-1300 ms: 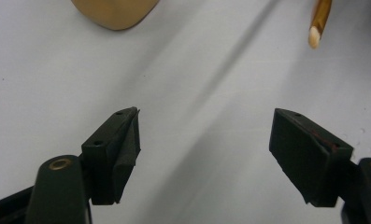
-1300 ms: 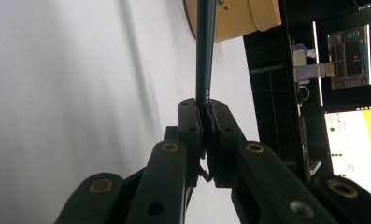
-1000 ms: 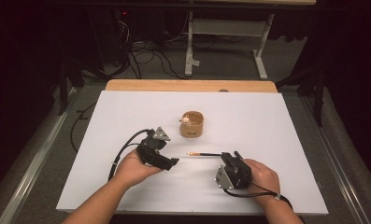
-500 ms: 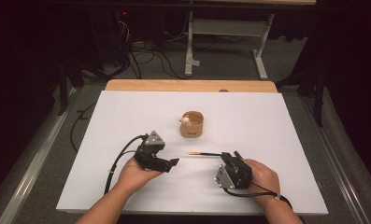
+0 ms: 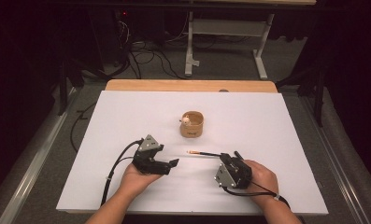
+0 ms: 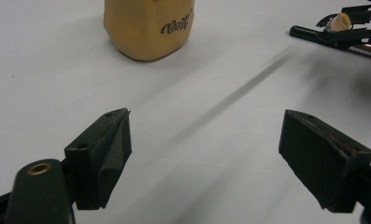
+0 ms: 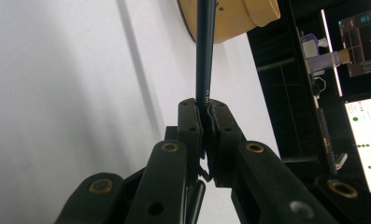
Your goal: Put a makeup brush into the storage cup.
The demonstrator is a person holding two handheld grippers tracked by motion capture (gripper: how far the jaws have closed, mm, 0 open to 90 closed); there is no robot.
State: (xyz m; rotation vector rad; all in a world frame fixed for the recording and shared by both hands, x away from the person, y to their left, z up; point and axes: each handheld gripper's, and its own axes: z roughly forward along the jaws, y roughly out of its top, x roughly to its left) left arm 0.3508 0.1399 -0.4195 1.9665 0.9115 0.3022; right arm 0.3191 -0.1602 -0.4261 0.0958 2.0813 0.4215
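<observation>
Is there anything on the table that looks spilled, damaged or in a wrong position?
Nothing stands out. The tan cup stands upright on the white table, the right gripper holds a dark pencil, and the left gripper is open.

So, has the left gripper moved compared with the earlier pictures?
Yes. In the high view the left gripper has come nearer the table's front edge, farther from the tan cup. Its jaws have just been opening, with nothing between them.
</observation>
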